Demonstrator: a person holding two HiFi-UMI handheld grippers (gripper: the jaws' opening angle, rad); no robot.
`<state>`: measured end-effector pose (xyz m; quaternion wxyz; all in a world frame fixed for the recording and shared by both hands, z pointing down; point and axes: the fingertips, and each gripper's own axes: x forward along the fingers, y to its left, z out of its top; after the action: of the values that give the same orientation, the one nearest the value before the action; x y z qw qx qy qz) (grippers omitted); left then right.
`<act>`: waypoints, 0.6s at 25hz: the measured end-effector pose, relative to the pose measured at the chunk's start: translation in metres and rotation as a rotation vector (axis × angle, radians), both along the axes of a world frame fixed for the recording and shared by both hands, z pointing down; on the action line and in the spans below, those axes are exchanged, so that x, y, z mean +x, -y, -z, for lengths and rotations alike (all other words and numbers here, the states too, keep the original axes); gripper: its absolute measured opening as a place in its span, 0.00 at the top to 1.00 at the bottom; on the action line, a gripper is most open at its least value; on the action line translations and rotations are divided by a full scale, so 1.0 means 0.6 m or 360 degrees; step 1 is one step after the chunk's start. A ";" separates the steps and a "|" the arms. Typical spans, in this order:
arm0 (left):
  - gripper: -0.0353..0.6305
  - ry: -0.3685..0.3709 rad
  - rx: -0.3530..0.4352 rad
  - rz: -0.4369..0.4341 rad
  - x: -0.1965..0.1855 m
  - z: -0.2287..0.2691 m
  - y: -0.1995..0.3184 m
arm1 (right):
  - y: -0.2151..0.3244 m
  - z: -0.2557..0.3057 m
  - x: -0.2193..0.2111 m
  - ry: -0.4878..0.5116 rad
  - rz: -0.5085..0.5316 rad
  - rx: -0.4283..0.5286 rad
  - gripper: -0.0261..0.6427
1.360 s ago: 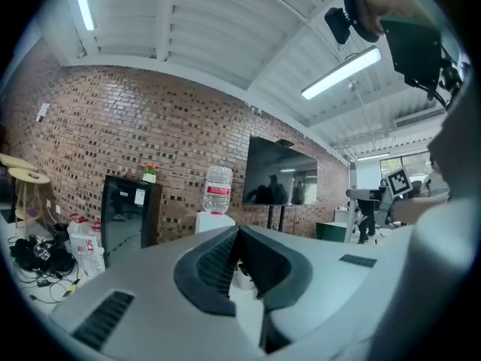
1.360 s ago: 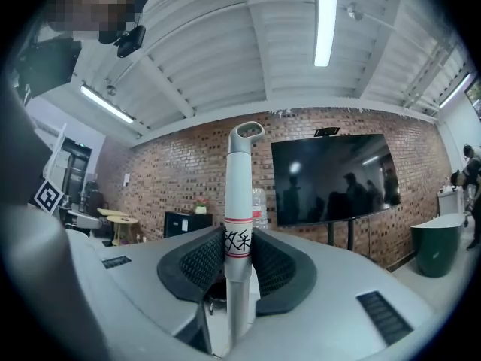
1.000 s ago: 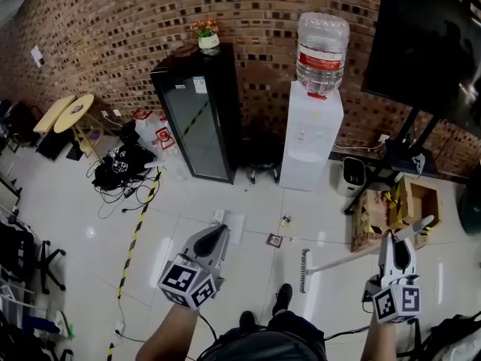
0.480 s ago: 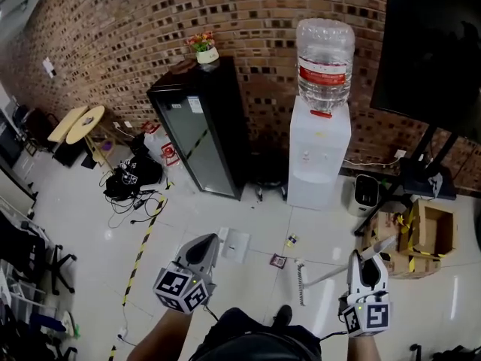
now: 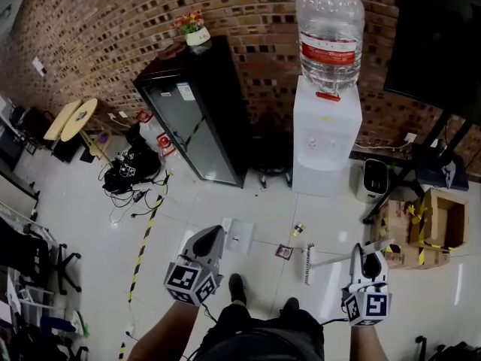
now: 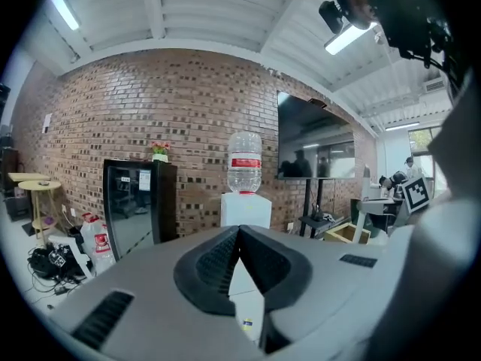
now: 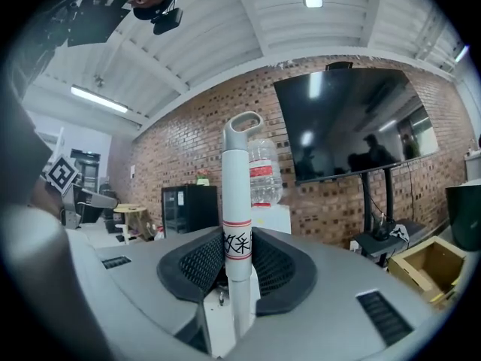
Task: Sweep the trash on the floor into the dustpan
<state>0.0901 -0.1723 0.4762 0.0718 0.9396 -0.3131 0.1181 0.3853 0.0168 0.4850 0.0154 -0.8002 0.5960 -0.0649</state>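
trash bits [image 5: 284, 252] too small to identify; tv [image 5: 443, 36] cut off at the edge.

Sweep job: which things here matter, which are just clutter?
Job: broom, handle gripped in right tongs; dark scrap; yellow scrap; flat white piece, possibly the dustpan.
Clutter: water dispenser; black cabinet; cardboard box; cable pile.

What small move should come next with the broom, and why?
Probably drag the broom head toward the person's left. The right gripper is shut on the broom handle, the dark scrap lies just left of the bristles, and what looks like the white dustpan lies further left.
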 end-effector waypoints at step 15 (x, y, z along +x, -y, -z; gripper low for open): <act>0.94 0.0062 -0.0203 -0.0040 -0.080 -0.137 0.095 | 0.157 -0.192 -0.036 0.0074 -0.0187 -0.0200 0.77</act>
<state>0.0423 -0.2294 0.5582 0.1239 0.9345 -0.2944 0.1570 0.3639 -0.0773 0.6002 -0.0170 -0.8314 0.5423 -0.1197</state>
